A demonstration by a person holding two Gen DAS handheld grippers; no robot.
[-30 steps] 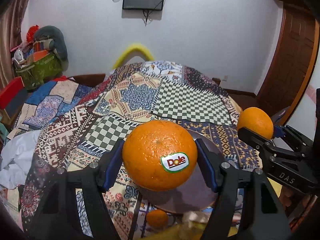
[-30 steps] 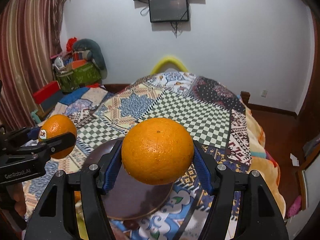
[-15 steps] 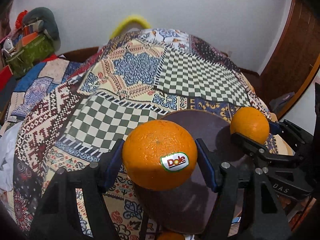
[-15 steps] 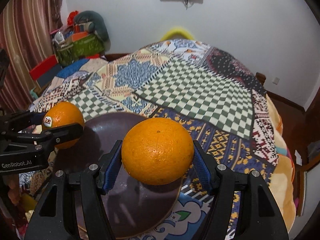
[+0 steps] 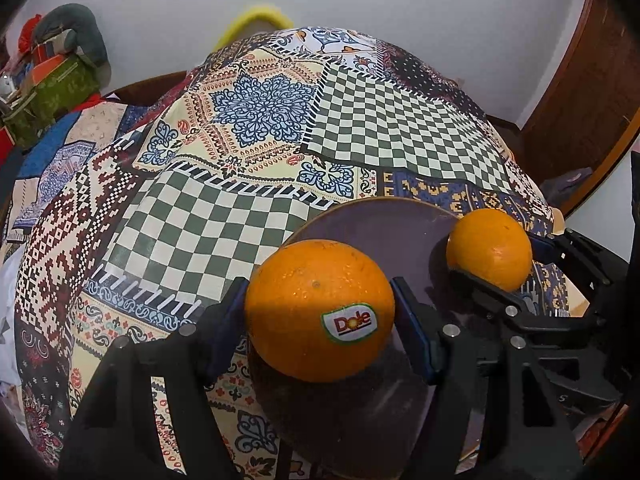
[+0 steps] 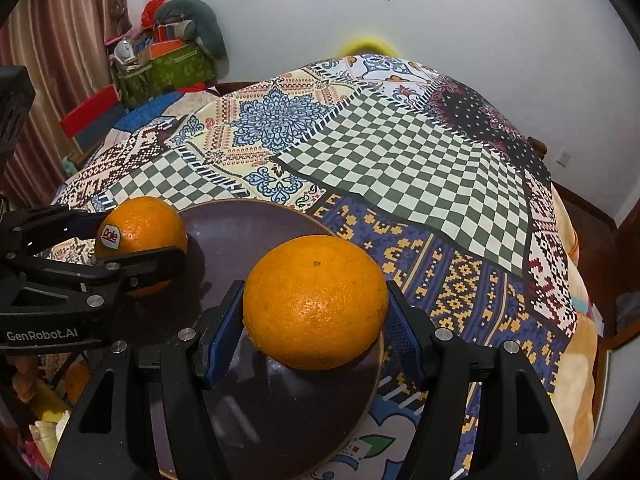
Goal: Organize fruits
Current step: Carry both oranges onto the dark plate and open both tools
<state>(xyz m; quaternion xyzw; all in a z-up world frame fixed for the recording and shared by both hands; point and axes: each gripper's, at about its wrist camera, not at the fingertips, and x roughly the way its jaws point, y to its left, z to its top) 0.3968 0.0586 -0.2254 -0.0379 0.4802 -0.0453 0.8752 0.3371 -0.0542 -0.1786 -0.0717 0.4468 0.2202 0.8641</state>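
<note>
A: What is held by the left gripper [image 5: 320,312]?

B: An orange with a Dole sticker [image 5: 319,310] is clamped between its 2 blue pads [image 5: 412,336]. The sticker is turned toward the camera. In the right wrist view the same gripper [image 6: 140,248] is seen from the side at the left edge, its fingers closed on the stickered orange [image 6: 141,236].

A: And the right gripper [image 6: 316,312]?

B: A plain orange [image 6: 315,302] is gripped between its pads [image 6: 224,336], which are pressed against both sides of the fruit. In the left wrist view this gripper [image 5: 492,264] is seen at the right with the plain orange [image 5: 489,248] in it.

A: Where are the 2 oranges placed relative to the plate?

B: Both are held over a dark round plate [image 6: 256,232]. The stickered one is at the plate's left edge, the plain one over its near right part. Whether either fruit is touching the plate cannot be told. The 2 oranges are kept apart, with bare plate [image 5: 384,224] between them.

A: What is the plate resting on?

B: A patchwork cloth [image 6: 400,152] with green checks, blue florals and a yellow-on-blue band is spread under it. Behind, a white wall [image 6: 480,20] is seen, and a green bag [image 6: 168,68] is stacked with clutter at the far left.
</note>
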